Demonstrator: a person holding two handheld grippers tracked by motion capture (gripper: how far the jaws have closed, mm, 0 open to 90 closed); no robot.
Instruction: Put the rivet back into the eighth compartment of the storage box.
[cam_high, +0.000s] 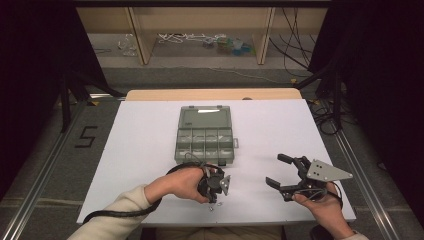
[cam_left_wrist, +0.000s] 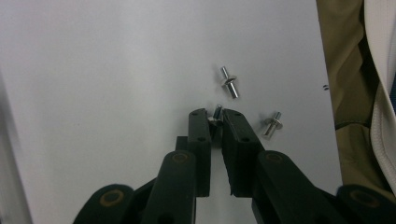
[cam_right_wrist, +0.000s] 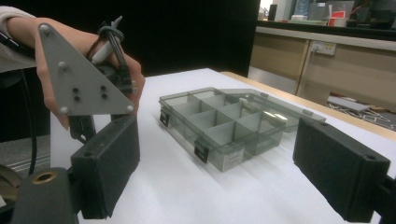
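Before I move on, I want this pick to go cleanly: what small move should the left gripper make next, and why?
Probably lift the left gripper straight up a little. Its jaws are closed on one small screw, while two loose screws lie close by on the white table. The open compartment box stands just beyond.

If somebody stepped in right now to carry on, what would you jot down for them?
Left tongs: shut on a small metal screw, pointing down at the near edge of the table.
Right tongs: open, holding nothing, resting at the right side of the table.
Things: two more loose screws lie on the table beside the gripped one. The compartment box sits mid-table with its lid open; I cannot tell if any compartment holds anything.
Done: one screw gripped, not yet lifted clear.
Left, probably: carry it to a compartment, then fetch the other two.
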